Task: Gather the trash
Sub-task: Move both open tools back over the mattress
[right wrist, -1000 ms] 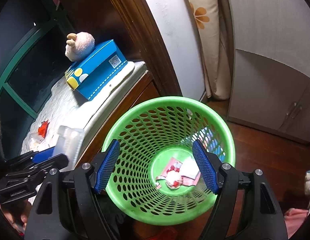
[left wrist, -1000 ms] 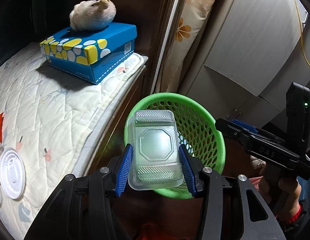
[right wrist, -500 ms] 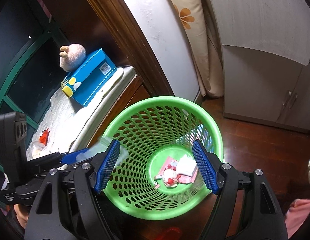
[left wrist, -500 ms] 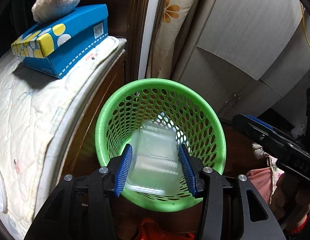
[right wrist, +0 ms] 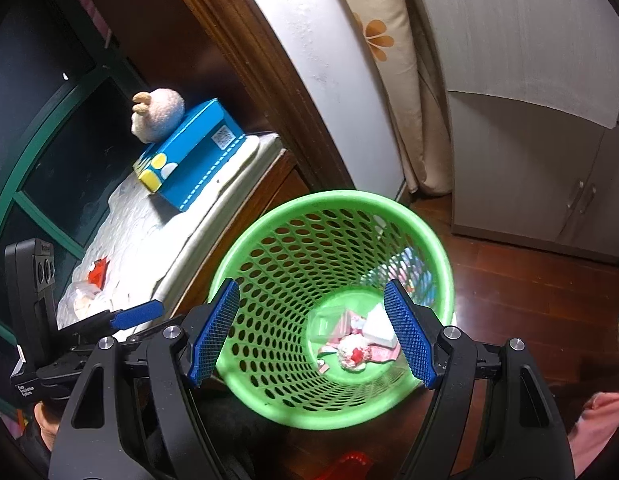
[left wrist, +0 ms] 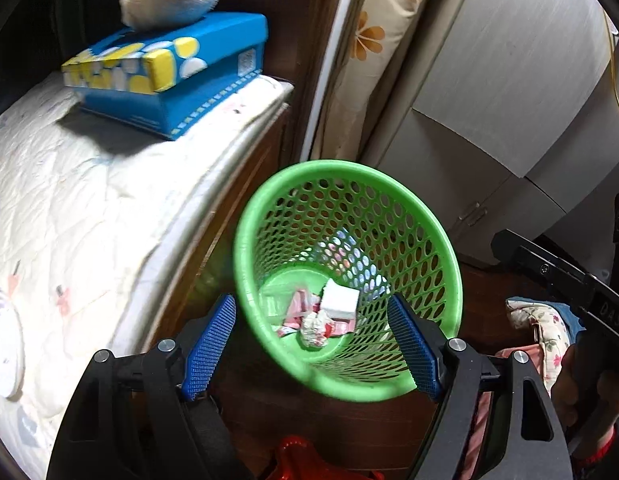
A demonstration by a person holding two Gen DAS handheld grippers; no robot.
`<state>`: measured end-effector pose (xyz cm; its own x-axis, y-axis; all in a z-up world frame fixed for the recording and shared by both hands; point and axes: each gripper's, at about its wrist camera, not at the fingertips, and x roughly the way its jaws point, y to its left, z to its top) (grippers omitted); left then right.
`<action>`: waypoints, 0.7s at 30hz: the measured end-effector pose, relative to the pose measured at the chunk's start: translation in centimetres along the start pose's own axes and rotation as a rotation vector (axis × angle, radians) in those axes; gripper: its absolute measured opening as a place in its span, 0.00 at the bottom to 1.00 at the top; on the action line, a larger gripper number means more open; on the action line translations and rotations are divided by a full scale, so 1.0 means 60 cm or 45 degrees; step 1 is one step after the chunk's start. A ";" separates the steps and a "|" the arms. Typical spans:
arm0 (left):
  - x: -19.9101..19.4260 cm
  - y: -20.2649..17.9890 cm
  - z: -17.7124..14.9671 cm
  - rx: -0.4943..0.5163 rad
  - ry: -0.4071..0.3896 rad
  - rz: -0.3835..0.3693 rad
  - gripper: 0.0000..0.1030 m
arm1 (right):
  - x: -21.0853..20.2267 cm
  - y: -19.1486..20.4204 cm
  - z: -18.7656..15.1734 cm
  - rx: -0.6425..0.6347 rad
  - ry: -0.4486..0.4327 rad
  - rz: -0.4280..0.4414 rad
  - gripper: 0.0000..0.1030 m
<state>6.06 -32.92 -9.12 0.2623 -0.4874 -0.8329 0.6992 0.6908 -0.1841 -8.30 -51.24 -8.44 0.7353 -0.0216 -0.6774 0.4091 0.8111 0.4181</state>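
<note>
Clear container lies in green basket, hard to make out among wrappers.
Left gripper jaws opening, empty; right gripper part-open, holding nothing. Basket rim just beside mattress edge.

Dim indoor light with dark vignetted corners; fisheye bending curves the edges. The green basket rim smears with motion blur; the blue box casts a soft shadow.

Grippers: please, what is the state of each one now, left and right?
Left gripper: jaws opening, nothing between them, above the green basket.
Right gripper: open, holding nothing.
</note>
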 end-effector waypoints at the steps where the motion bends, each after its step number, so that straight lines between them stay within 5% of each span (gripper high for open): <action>1: -0.009 0.008 -0.002 -0.009 -0.009 0.013 0.74 | 0.000 0.006 0.000 -0.003 0.000 0.010 0.73; 21: -0.194 0.215 -0.109 -0.301 -0.180 0.321 0.74 | 0.054 0.234 -0.030 -0.301 0.100 0.234 0.73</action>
<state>7.66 -14.83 -5.20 0.5077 -0.3439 -0.7900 0.4326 0.8947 -0.1115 -1.15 -38.88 -5.86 0.7374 0.1758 -0.6522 0.1296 0.9108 0.3920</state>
